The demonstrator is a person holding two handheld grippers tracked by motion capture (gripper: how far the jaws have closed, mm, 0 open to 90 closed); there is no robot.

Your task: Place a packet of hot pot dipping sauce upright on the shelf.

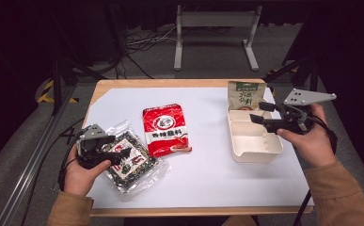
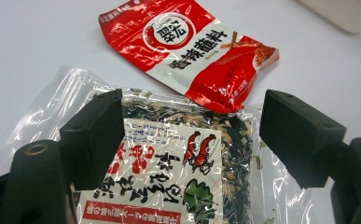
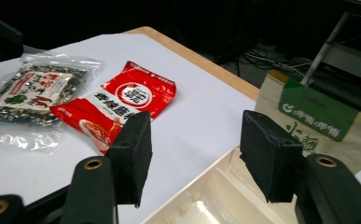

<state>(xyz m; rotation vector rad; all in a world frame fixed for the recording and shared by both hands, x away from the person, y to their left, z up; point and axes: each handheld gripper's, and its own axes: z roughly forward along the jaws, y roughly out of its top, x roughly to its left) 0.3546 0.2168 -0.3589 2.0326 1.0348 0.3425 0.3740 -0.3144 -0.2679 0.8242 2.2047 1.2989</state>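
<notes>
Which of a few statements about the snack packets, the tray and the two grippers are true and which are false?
1. The left gripper has its jaws open over the clear seaweed packet. True.
2. The red packet lies inside the cream tray. False: it lies on the white sheet.
3. The right gripper is open above the tray. True.
4. The green and tan packet sits beside the seaweed packet. False: it stands at the tray's far end.

red pouch (image 1: 166, 130) mid-table, bare paper (image 1: 208, 174) around
</notes>
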